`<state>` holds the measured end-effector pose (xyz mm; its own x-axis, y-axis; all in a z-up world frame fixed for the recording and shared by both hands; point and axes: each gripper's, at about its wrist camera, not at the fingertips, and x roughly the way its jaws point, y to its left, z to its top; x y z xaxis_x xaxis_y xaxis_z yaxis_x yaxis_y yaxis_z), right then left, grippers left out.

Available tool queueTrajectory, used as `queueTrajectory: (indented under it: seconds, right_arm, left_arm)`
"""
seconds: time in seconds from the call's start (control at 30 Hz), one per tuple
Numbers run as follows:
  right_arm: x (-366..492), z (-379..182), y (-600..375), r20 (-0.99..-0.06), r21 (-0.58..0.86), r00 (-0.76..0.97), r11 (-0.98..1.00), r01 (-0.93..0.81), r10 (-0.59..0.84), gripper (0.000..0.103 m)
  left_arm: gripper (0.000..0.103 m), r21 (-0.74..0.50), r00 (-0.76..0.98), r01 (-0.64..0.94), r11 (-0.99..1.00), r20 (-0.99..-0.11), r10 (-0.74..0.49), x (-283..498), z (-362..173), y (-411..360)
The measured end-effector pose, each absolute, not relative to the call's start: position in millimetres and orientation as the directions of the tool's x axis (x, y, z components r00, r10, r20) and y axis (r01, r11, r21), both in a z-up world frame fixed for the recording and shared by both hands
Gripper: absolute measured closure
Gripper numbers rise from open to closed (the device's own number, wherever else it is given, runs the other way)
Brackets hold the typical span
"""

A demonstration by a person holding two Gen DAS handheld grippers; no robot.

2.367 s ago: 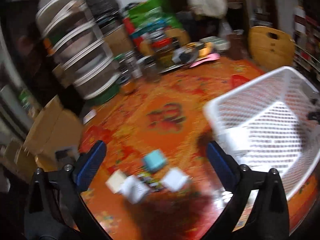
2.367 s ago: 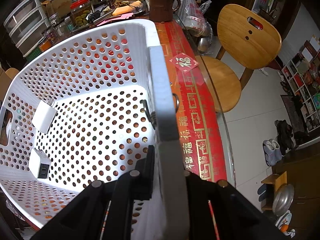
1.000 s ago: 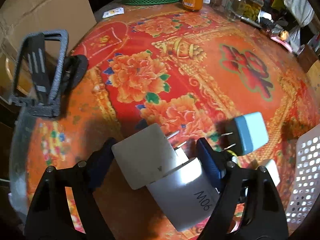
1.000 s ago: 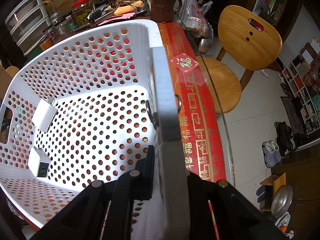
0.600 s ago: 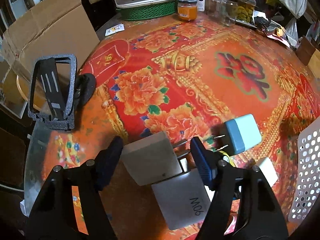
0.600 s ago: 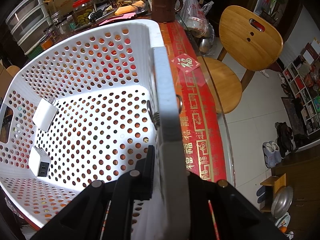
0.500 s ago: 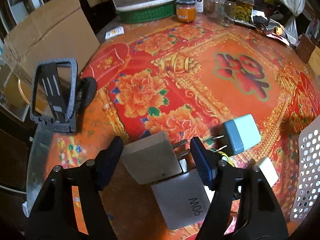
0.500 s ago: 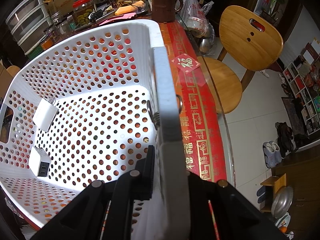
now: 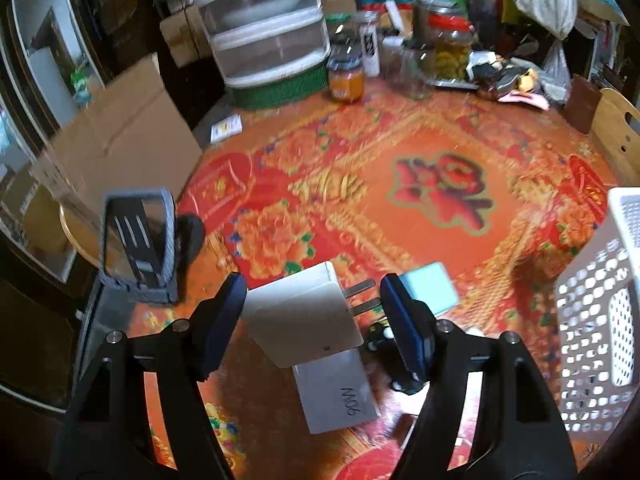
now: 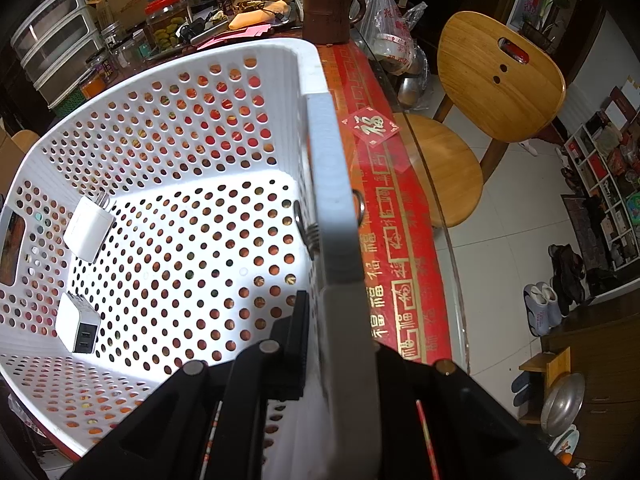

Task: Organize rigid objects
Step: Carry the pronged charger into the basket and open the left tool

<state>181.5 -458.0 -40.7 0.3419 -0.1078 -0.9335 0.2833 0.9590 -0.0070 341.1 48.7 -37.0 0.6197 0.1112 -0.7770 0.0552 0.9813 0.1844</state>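
Right, quick status:
Held item: white charger [image 9: 304, 322], prongs pointing toward the right pad, clamped between the blue pads of the left claw [image 9: 312, 312] and off the desk [image 9: 400, 152].
Left claw: gripping the white charger by its two flat sides; jaws closed in on it within the last second, then settled.
Left on desk: larger white adapter [image 9: 336, 390] directly beneath the held one, light blue plug [image 9: 430, 286] just beside the right pad, something dark and small below it, too blurred to name.
Basket: white perforated basket [image 10: 168, 208] on the desk's right side; two white chargers already inside against its far wall, one [image 10: 89, 229] with prongs up, one [image 10: 78, 326] with USB ports showing.
Right claw: [image 10: 332, 320] clamped tight on the basket's rim, steadying it.
Step in hand (my read): carry the charger across to the basket.
How to do it well: lift enough to clear the rim, keep the grip square so the smooth casing doesn't twist out, move over the open middle of the floor, lower before releasing so it doesn't bounce into the two already there.
Risk: prongs snagging a hole in the wall if it goes in tilted.
Clutter: jars and drawer unit at the desk's far edge, well apart, no concern.
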Motion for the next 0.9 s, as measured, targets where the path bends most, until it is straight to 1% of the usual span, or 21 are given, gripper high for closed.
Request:
queueTrajectory:
  seconds: [0.13,0.23,0.37,0.43,0.53,0.63,0.77,0.9]
  right_arm:
    - [181.5,-40.6,-457.8,-0.934,-0.007,0.342,0.959,0.283,-0.107,0.095]
    - [181.6,-40.5,-457.9,-0.934,-0.008,0.342,0.96,0.281,-0.108,0.095]
    - [181.2,-40.5,-458.1,-0.933,-0.008,0.343,0.959,0.283,-0.109,0.095]
    - [181.1,-40.4,-458.6,-0.933,-0.006,0.344,0.959,0.284,-0.108,0.095]
    - [180.8,-40.5,-459.2,-0.933,-0.008,0.343,0.959,0.283,-0.109,0.095]
    - [180.3,-40.8,-459.7,-0.933,-0.008,0.343,0.959,0.283,-0.109,0.095]
    - [180.1,-40.9,-459.9,-0.933,-0.007,0.343,0.959,0.283,-0.108,0.095]
    - [179.6,-41.2,-460.6,-0.933,-0.004,0.345,0.96,0.28,-0.105,0.095]
  left_arm:
    - [0.036,0.221,0.667,0.087,0.971,-0.737,0.108,324.2,-4.1,21.9]
    - [0.036,0.227,0.695,0.123,0.966,-0.715,0.08,306.3,23.5,-5.3]
    - [0.036,0.218,0.716,0.211,0.953,-0.698,0.001,276.7,55.3,-55.2]
    - [0.036,0.204,0.702,0.276,0.939,-0.711,-0.052,261.3,64.8,-83.4]
    - [0.035,0.182,0.667,0.361,0.914,-0.736,-0.117,243.8,70.3,-119.5]
    - [0.035,0.166,0.604,0.444,0.88,-0.781,-0.157,230.3,63.2,-157.3]
    - [0.035,0.172,0.553,0.509,0.843,-0.816,-0.167,214.8,47.9,-193.3]
    - [0.035,0.18,0.535,0.527,0.83,-0.83,-0.16,210.5,33.0,-202.8]
